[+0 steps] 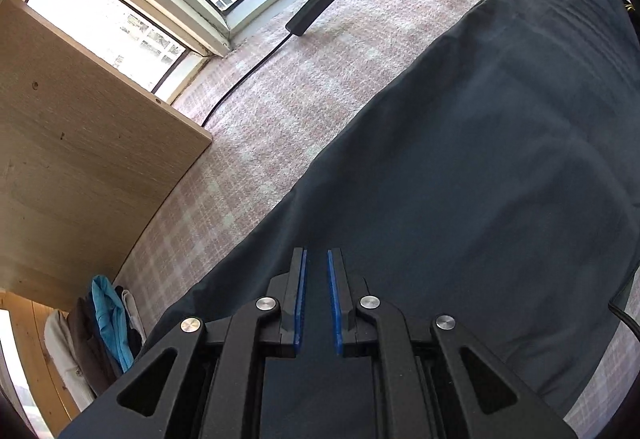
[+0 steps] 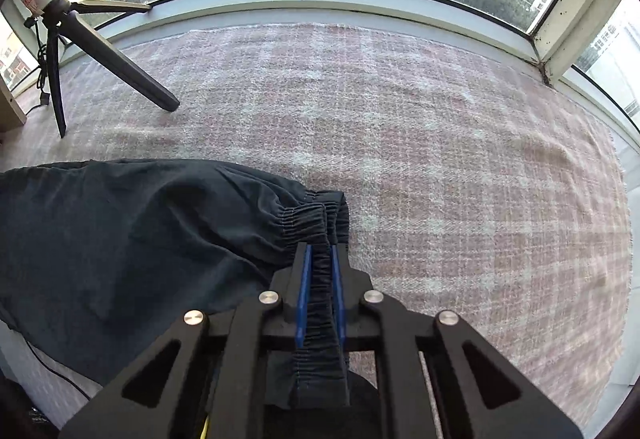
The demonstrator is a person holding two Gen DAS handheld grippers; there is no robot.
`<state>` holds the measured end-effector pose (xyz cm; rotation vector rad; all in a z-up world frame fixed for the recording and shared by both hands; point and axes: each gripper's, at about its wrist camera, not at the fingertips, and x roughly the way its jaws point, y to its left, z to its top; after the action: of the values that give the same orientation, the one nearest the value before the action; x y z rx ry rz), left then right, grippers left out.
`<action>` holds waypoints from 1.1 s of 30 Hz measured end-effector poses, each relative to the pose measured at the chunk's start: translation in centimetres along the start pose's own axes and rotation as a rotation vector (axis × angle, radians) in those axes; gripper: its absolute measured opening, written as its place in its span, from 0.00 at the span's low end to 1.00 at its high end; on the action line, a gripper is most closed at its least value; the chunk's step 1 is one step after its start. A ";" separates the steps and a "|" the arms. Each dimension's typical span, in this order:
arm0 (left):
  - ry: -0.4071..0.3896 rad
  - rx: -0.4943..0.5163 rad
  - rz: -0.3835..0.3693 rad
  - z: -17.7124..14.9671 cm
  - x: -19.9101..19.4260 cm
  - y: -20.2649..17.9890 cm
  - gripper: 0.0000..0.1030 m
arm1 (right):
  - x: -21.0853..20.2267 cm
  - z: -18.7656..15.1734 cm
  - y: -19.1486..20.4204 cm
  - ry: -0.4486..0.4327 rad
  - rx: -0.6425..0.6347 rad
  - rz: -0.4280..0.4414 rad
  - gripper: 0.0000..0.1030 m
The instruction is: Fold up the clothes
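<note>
Dark navy trousers lie stretched across a pink plaid blanket. In the left wrist view my left gripper sits at the garment's near edge, its blue pads nearly together with dark cloth between them. In the right wrist view the same trousers spread to the left, ending in a gathered elastic band. My right gripper is shut on that band, which runs back between its pads and hangs under the jaws.
A black tripod stands on the plaid blanket at the far left. A power adapter and cable lie near the window sill. A wooden panel rises on the left, with several garments hanging below it.
</note>
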<state>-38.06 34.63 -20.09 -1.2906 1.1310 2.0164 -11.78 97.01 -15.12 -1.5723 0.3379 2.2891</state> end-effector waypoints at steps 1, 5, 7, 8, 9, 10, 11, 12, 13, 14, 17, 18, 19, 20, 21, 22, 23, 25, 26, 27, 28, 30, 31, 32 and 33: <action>0.002 -0.012 0.005 -0.4 -0.2 0.5 0.11 | -0.9 0.0 0.1 -0.038 -0.004 0.021 0.05; 0.009 -0.058 0.025 -2.1 -0.8 2.7 0.11 | -0.8 0.0 -1.7 -0.056 0.062 -0.034 0.05; 0.012 -0.081 0.036 -3.0 -1.1 3.8 0.14 | -0.1 -0.1 -1.9 -0.013 0.084 -0.071 0.05; 0.014 -0.093 0.041 -3.4 -1.2 4.4 0.17 | -0.2 -0.2 -1.7 -0.015 0.094 -0.079 0.05; 0.019 -0.115 0.060 -4.2 -1.4 5.4 0.17 | -0.9 -0.3 -1.0 -0.039 0.084 -0.078 0.06; 0.025 -0.147 0.074 -5.1 -1.5 6.6 0.17 | -1.7 -0.5 0.0 -0.064 0.068 -0.075 0.06; 0.027 -0.188 0.087 -6.2 -1.7 7.9 0.17 | -2.4 -0.7 1.0 -0.087 0.049 -0.070 0.06; 0.030 -0.239 0.105 -7.5 -2.0 9.4 0.17 | -3.0 -1.0 2.4 -0.098 0.018 -0.050 0.06; 0.033 -0.296 0.105 -9.1 -2.3 10.7 0.17 | -3.6 -1.2 3.7 -0.107 -0.014 -0.033 0.06; 0.035 -0.354 0.105 -10.8 -2.5 12.0 0.17 | -3.8 -1.4 5.2 -0.105 -0.045 -0.027 0.06; 0.031 -0.515 0.050 -15.0 -2.5 14.9 0.16 | -3.5 -3.0 9.1 -0.069 -0.123 0.015 0.06; 0.028 -0.554 0.019 -16.0 -2.2 15.3 0.16 | -2.9 -3.3 10.2 -0.053 -0.137 0.023 0.06; 0.021 -0.556 -0.014 -16.3 -1.9 15.3 0.15 | -2.3 -3.7 11.0 -0.033 -0.144 0.022 0.06; 0.010 -0.542 -0.037 -16.1 -1.5 14.9 0.16 | -1.6 -4.0 11.8 -0.014 -0.150 0.019 0.06; 0.003 -0.520 -0.052 -15.7 -1.1 14.5 0.16 | -0.9 -4.3 12.4 0.002 -0.155 0.003 0.06; 0.002 -0.493 -0.057 -15.2 -0.6 14.1 0.17 | -0.2 -4.6 13.0 0.018 -0.161 -0.012 0.06; 0.006 -0.467 -0.042 -14.8 0.2 14.0 0.17 | 0.5 -4.8 13.5 0.034 -0.167 -0.028 0.06; 0.114 -0.441 0.060 -15.2 3.6 14.8 0.17 | 1.1 -4.8 14.0 0.037 -0.181 -0.055 0.07; 0.190 -0.433 0.121 -15.7 5.6 15.5 0.14 | 1.3 -4.7 14.0 0.032 -0.181 -0.063 0.13; 0.243 -0.462 0.132 -16.6 7.2 16.4 0.12 | 1.4 -4.6 13.7 0.040 -0.161 -0.061 0.16; 0.213 -0.506 0.104 -17.0 7.1 17.2 0.11 | 1.6 -4.5 13.3 0.047 -0.141 -0.059 0.22; 0.184 -0.557 0.078 -17.1 6.7 17.8 0.11 | 1.8 -4.4 12.4 0.062 -0.102 -0.043 0.26; 0.182 -0.562 0.078 -17.0 6.5 17.7 0.10 | 1.8 -4.4 12.1 0.067 -0.089 -0.033 0.26; 0.169 -0.527 0.089 -16.5 6.0 17.1 0.10 | 1.8 -4.5 12.0 0.069 -0.086 -0.031 0.26; 0.155 -0.488 0.089 -16.1 5.3 16.3 0.10 | 1.8 -4.6 11.8 0.067 -0.082 -0.037 0.26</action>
<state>-44.70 12.18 -22.06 -1.6792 0.7929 2.3891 -13.28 84.71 -18.40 -1.6842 0.2317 2.2521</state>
